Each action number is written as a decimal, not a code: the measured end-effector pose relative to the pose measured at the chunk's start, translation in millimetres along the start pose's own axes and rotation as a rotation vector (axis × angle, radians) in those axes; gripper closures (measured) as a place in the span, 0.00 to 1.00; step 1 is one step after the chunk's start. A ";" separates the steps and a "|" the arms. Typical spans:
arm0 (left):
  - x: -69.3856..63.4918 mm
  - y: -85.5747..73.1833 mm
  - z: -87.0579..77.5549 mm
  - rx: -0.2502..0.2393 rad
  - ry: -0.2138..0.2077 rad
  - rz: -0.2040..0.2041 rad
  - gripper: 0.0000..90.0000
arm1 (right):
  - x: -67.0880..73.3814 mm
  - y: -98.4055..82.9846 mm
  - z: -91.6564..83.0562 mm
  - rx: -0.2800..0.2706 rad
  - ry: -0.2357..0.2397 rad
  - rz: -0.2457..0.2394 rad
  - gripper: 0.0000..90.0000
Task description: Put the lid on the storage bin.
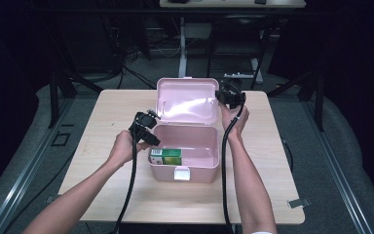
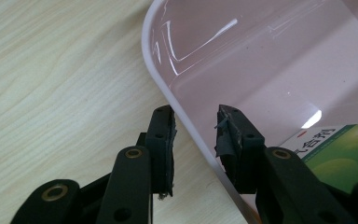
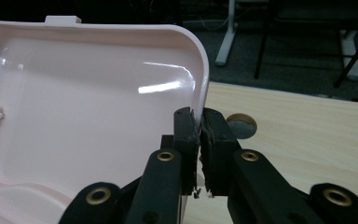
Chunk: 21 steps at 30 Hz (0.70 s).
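Pink plastic makes up the one box on the light wooden table, standing near the middle with its single lid swung up and back. Inside lies one green and white carton, flat against the box's left wall; a corner of it shows in the left gripper view. One white latch sits on the front wall. Two grippers are at work, one in each of the person's hands. The left gripper straddles the box's left wall, one jaw outside over the table and one inside, clenched on that rim. The right gripper is at the lid's right edge; in the right gripper view its jaws are pinched tight on the lid's rim. Two black cables trail from the grippers toward the near edge of the table.
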State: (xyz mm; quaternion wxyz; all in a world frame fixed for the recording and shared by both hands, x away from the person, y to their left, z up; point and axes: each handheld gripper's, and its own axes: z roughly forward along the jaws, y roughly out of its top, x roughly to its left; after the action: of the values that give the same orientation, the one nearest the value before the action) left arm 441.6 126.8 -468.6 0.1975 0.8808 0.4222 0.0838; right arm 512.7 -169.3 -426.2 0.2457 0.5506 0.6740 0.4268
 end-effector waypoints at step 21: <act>0.5 -1.6 -1.1 -0.013 0.009 -0.018 0.75 | 11.7 -4.3 -36.6 -0.124 0.032 -0.085 0.95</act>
State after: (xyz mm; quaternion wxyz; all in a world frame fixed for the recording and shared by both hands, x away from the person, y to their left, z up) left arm 440.5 128.4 -468.3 0.2023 0.8751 0.4306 0.0887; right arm 477.9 -169.5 -409.3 0.2862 0.4985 0.6729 0.4656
